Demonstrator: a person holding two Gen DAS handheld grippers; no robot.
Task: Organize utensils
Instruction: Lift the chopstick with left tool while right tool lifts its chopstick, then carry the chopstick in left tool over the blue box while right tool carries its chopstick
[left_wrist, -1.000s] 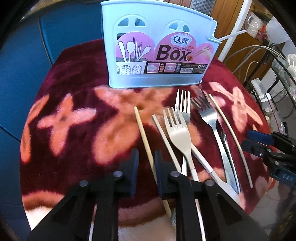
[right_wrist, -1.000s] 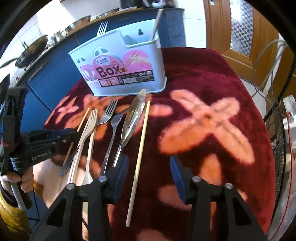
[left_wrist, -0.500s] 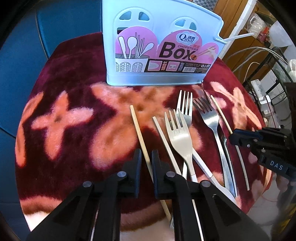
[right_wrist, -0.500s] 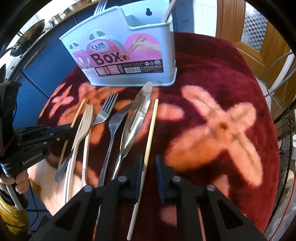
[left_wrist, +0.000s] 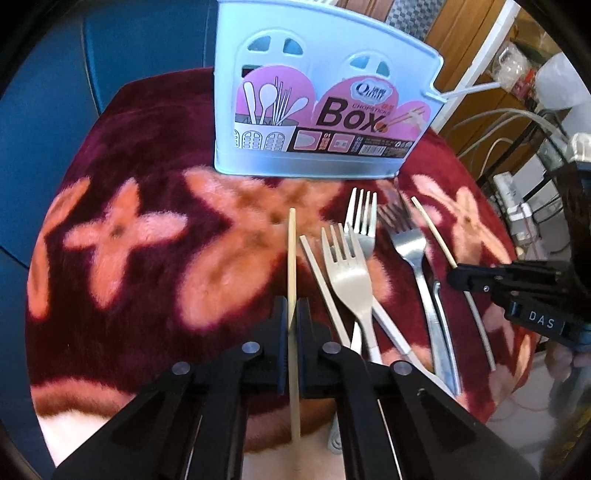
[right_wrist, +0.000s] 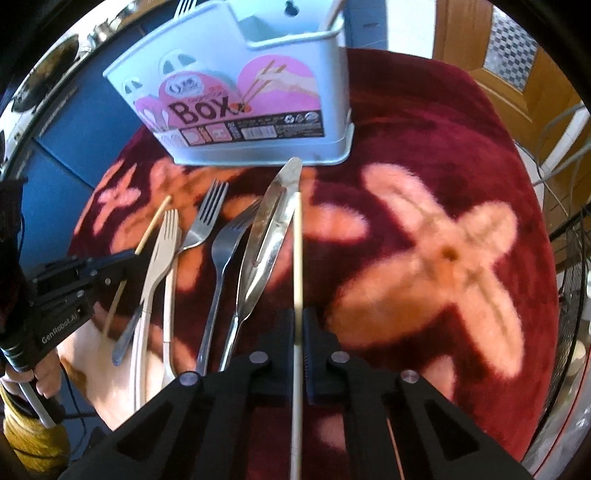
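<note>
Left claw (left_wrist: 291, 317) is clamped on a thin pale wooden chopstick (left_wrist: 292, 258) at lower centre of the frame; right claw (right_wrist: 299, 325) has just closed on a second pale chopstick (right_wrist: 297, 258), likewise lower centre; both sticks look light, stiff and slippery, so a mid-length hold seems best for steering into the light-blue plastic chopstick box (right_wrist: 258, 147) at the top.

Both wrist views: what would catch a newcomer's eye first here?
Each gripper is pinching a chopstick: the left gripper shut on the left chopstick, the right gripper on the right chopstick. Between them, forks and a knife lie on the red flowered cloth, with the pale blue chopstick box standing behind.
</note>
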